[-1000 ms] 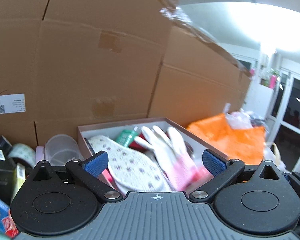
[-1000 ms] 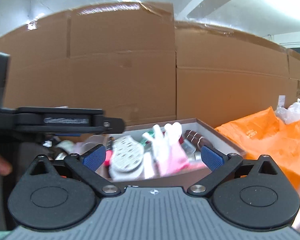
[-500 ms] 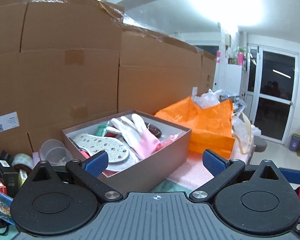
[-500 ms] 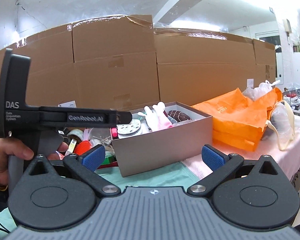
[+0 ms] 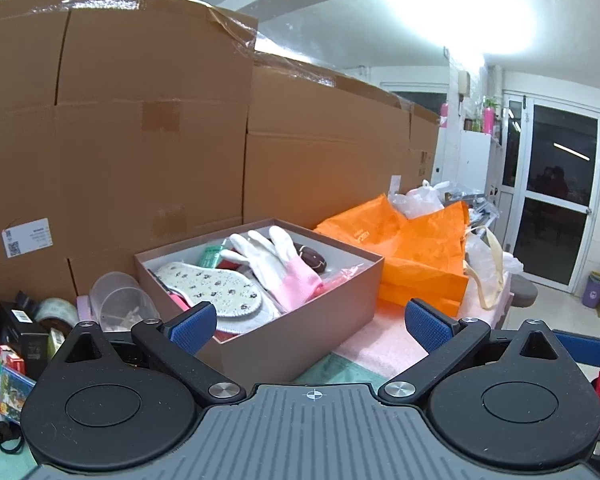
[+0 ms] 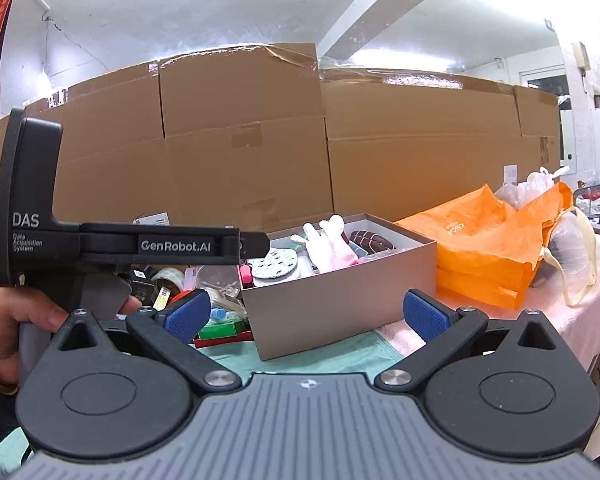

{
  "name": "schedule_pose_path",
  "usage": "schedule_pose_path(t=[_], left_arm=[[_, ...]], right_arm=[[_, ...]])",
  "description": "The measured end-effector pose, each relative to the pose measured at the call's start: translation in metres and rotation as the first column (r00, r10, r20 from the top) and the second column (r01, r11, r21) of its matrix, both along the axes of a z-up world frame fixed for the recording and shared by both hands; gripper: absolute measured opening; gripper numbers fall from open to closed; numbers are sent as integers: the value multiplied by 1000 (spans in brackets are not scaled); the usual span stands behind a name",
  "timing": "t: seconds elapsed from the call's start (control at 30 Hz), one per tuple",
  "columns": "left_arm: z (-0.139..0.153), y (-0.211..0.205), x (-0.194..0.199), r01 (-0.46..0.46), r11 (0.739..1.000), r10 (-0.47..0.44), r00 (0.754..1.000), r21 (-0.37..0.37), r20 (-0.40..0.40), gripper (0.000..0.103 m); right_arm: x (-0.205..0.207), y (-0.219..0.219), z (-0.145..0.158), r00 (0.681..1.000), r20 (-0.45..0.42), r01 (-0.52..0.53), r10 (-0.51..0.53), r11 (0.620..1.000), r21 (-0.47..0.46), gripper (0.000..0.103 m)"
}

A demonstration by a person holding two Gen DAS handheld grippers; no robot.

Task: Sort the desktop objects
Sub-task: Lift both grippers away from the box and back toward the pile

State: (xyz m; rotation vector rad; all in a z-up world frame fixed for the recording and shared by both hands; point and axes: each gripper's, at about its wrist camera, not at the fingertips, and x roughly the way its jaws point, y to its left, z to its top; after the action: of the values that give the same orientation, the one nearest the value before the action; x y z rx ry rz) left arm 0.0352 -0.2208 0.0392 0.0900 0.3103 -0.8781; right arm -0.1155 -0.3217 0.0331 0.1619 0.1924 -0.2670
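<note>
A brown open box (image 5: 312, 322) (image 6: 340, 300) stands on the table, filled with a white and pink glove (image 5: 278, 264) (image 6: 334, 246), a spotted fabric piece (image 5: 216, 294) (image 6: 278, 265), a dark brown oval item (image 5: 314, 259) (image 6: 370, 240) and a green package (image 5: 211, 256). My left gripper (image 5: 308, 326) hangs open and empty, back from the box's near corner. My right gripper (image 6: 306, 314) is open and empty too, farther back from the box. In the right wrist view the left gripper body (image 6: 112, 240) shows side-on, held by a hand (image 6: 20, 320).
Tall cardboard cartons (image 5: 160, 120) (image 6: 300, 140) wall the table's far side. Orange bags (image 5: 416, 256) (image 6: 492, 240) lie right of the box on a pink cloth (image 5: 384, 344). Left of the box sit a clear plastic tub (image 5: 118, 300), a tape roll (image 5: 56, 312) and several small packages (image 5: 16, 344).
Both grippers have pulled back from over the box; it now looks smaller and farther. The left one also swung right, bringing the door side into view. Both stay open and empty.
</note>
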Motion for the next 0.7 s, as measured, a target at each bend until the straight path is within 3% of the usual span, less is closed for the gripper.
schedule_pose_path(t=[0.3,0.57,0.7], left_arm=[[-9,24,3,-40,999,39,999,25,21,103],[-20,72,22,-187,982,187,982,19,-28,103],[-30,97,29,-257,965,259,965,58,-37,103]], right_arm=[[16,5,-6,999,8,-34,34,999,29,102],[46,18,-14,994,-7,-109,110,993,36,102],[65,24,-17,987,-20,-159,161,986,51,102]])
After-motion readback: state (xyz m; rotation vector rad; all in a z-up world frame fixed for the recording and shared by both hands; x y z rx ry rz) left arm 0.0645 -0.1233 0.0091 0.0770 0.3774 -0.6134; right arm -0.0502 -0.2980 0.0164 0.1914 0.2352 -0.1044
